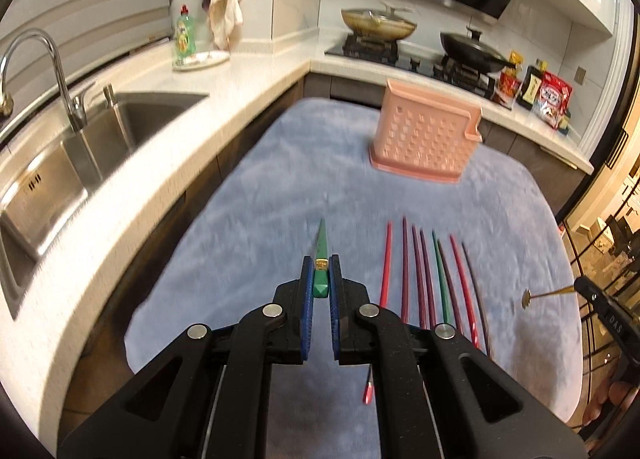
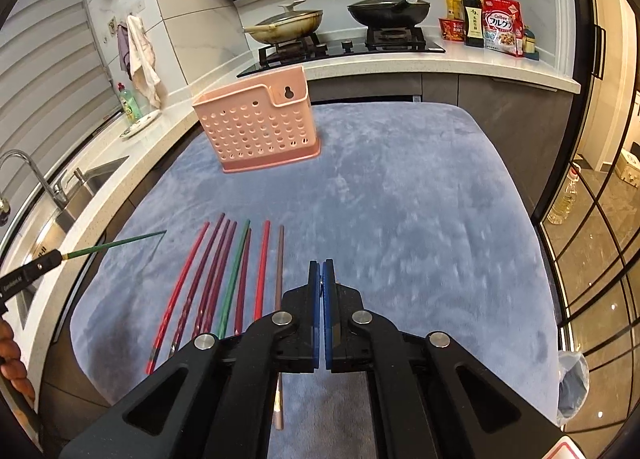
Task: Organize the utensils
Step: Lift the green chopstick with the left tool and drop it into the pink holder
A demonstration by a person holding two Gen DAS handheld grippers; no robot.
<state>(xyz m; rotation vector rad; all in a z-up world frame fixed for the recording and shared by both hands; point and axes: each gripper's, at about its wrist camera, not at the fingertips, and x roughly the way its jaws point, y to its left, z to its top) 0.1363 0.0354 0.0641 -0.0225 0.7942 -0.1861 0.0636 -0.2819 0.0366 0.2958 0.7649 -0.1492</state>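
You read "Calbee" plus Japanese characters "フルグラ" on red cereal bag (image 2: 502, 25), standing on counter (image 2: 460, 59) right of stove. Dark bottle (image 2: 473, 21) beside bag carries pale label with characters, too small for you to read. Other gripper's black body (image 1: 616, 325) shows white letters "DAS" in left wrist view. Same bag (image 1: 554, 99) there shows print, blurred, unreadable. Green dish soap bottle (image 2: 130, 103) label: illegible.
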